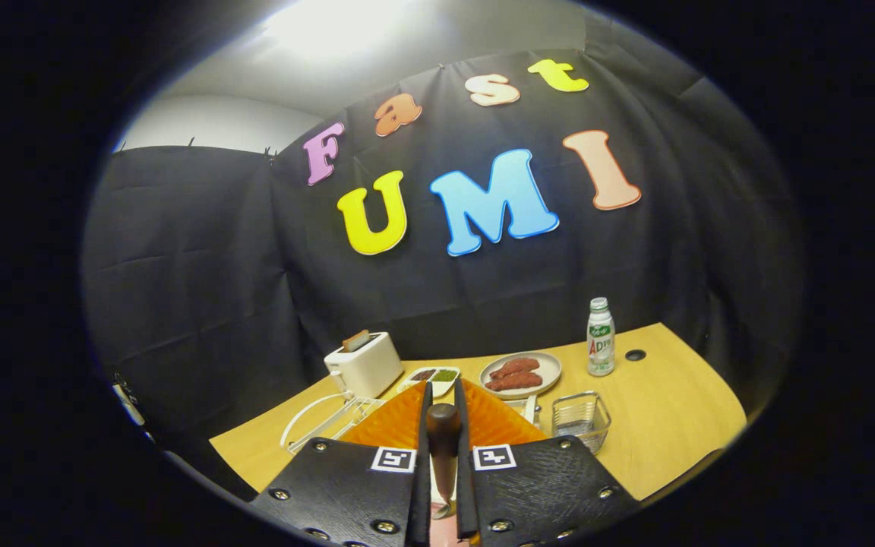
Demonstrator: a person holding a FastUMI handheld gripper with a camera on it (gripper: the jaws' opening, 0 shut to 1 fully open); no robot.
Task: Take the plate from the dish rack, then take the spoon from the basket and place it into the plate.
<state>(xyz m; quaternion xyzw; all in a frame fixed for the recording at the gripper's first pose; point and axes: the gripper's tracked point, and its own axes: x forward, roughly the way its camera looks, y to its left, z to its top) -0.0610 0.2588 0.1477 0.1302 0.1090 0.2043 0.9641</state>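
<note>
The fingers (pixel 443 425) clench the spoon (pixel 443 444) above the table (pixel 658 418), the basket (pixel 580 419) just beside.

Black cloth walls (pixel 202 251) enclose a light wooden table (pixel 665 410), with a bright ceiling light (pixel 331 30) above.

We see a table (pixel 658 425) of pale wood-look laminate, smooth with a soft sheen. The dish rack (pixel 316 422) on the near left looks like white coated wire, and the basket (pixel 580 419) on the right like bare shiny metal wire. The toaster (pixel 365 365) has a smooth, cream plastic-looking shell. The bottle (pixel 601 338) is glossy plastic. Our tongs (pixel 443 425) press from both sides on the spoon (pixel 443 448), whose dark handle looks like polished wood.
</note>
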